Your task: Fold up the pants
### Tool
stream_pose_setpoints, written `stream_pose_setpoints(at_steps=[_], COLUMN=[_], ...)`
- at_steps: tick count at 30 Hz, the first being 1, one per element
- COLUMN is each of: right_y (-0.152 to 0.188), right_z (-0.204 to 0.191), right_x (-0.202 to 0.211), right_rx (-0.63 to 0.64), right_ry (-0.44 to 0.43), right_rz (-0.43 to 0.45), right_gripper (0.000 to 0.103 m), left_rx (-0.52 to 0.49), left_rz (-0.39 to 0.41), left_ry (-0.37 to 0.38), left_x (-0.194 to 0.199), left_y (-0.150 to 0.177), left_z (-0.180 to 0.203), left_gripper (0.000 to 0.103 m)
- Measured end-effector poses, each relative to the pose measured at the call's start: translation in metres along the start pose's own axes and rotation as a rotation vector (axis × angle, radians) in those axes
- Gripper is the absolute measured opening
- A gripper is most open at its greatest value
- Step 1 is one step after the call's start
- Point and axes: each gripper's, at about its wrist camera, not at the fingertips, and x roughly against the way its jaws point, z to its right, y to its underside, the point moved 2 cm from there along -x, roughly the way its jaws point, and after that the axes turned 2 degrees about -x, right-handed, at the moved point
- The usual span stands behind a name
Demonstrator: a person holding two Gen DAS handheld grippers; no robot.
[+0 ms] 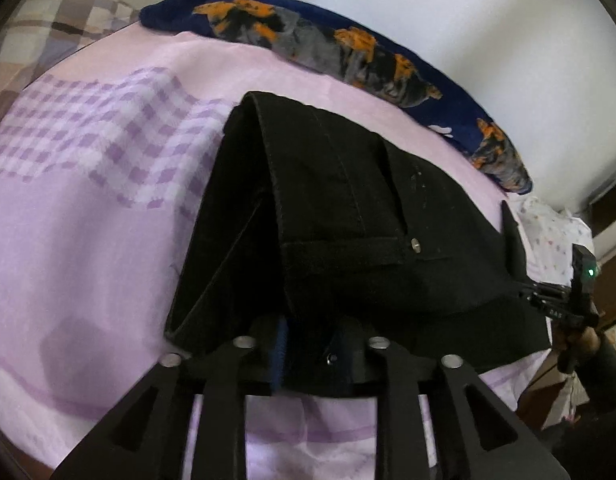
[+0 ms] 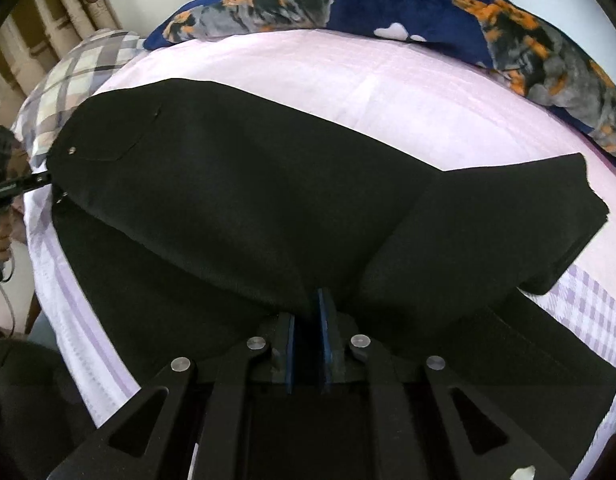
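Note:
Black pants [image 1: 348,200] lie folded on a lilac bed sheet [image 1: 88,220], the waist end with a metal rivet [image 1: 415,245] toward my left gripper [image 1: 308,344]. Its jaws stand apart, and the pants' near edge drapes over the fingertips without being pinched. In the right wrist view the pants [image 2: 228,200] stretch across the bed, with a folded-over leg part [image 2: 488,220] at the right. My right gripper [image 2: 308,312] has its blue pads close together, nipping the raised near fold of the fabric. A hand [image 1: 580,344] holds the right gripper's handle at the far right.
A navy blanket with orange and grey patches [image 2: 388,4] runs along the bed's far side against a white wall. A plaid pillow [image 1: 48,28] lies at the far left. A white spotted cloth [image 1: 556,232] sits past the bed's right edge.

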Motion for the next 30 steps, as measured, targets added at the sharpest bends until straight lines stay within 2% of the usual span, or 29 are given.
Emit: stream_pose_setpoints(at_steps=[2,4,6,8,10,14,16,18,22,25,30], right_y=[0.002,0.005,0.011,0.017,0.024,0.035,0.042,0.049,0.054,0.051,0.031], right_z=[-0.003,-0.007,-0.011,-0.013,-0.01,0.006,0.02,0.034,0.067,0.092,0.135], right_x=[0.001,0.006,0.021,0.036,0.053,0.07,0.072,0.071,0.067,0.058,0.043], right_rx=[-0.005,-0.018,-0.026,-0.042,-0.077,-0.197,-0.275,-0.343,-0.479,-0.575,-0.697], right_ry=[0.018,0.033,0.03,0.01,-0.014,-0.057,-0.063,-0.064,-0.097,-0.131,-0.135], right_rz=[0.009,0.021,0.061,0.098,0.143,0.199,0.206,0.212,0.228,0.239,0.283], right_gripper=[0.019,0.03,0.037,0.048,0.051,0.051,0.051,0.051,0.052,0.052,0.052], left_rx=[0.043,0.085,0.123,0.194,0.246,0.325,0.352,0.39,0.461,0.503,0.557], left_rz=[-0.012,-0.01,0.02,0.058,0.085,0.067,0.043,0.019,0.04,0.061,0.08], left_ry=[-0.006,-0.01,-0.003,0.054,0.125,0.231,0.251,0.26,0.265,0.271,0.283], left_x=[0.006,0.015,0.027,0.043,0.054,0.042,0.029,0.012,-0.001,-0.007,-0.011], left_y=[0.004,0.009,0.016,0.024,0.032,0.041,0.046,0.045,0.045,0.041,0.032], left_z=[-0.003,-0.006,-0.011,-0.014,-0.013,0.0,0.004,0.009,0.004,-0.003,-0.009], left_gripper=[0.031,0.036,0.045,0.049,0.049,0.049,0.049,0.049,0.049,0.049,0.049])
